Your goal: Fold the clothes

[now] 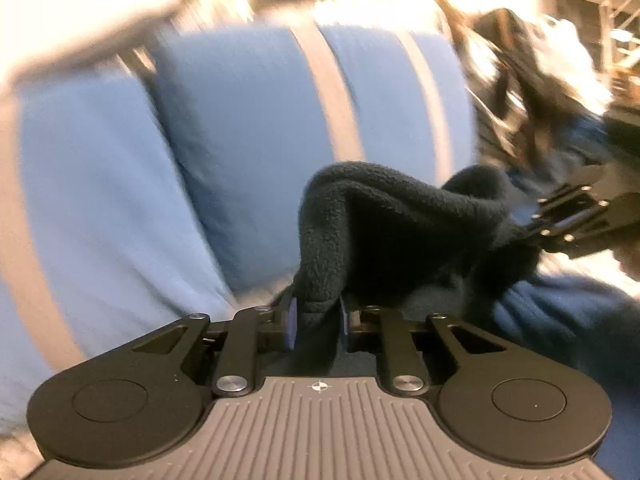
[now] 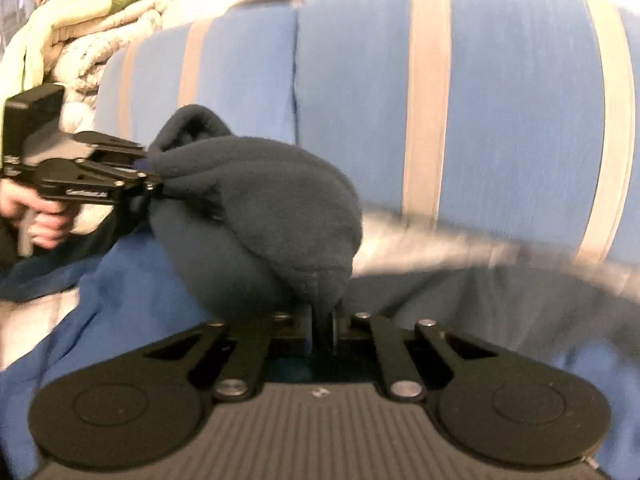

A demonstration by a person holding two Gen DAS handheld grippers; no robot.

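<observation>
A dark navy fleece garment (image 1: 400,216) hangs bunched between my two grippers in front of a blue sofa. My left gripper (image 1: 318,312) is shut on one edge of the fleece. My right gripper (image 2: 322,316) is shut on another edge of the same fleece (image 2: 260,204). In the left wrist view the right gripper (image 1: 532,228) comes in from the right and grips the cloth. In the right wrist view the left gripper (image 2: 154,182) comes in from the left, held by a hand. The lower part of the garment is hidden behind the gripper bodies.
Blue sofa back cushions with grey stripes (image 1: 248,120) (image 2: 500,100) fill the background. A brighter blue cloth (image 2: 120,300) lies on the seat below. A pile of pale quilted bedding (image 2: 80,24) sits at the left end. Dark clothes (image 1: 532,80) are heaped at the right.
</observation>
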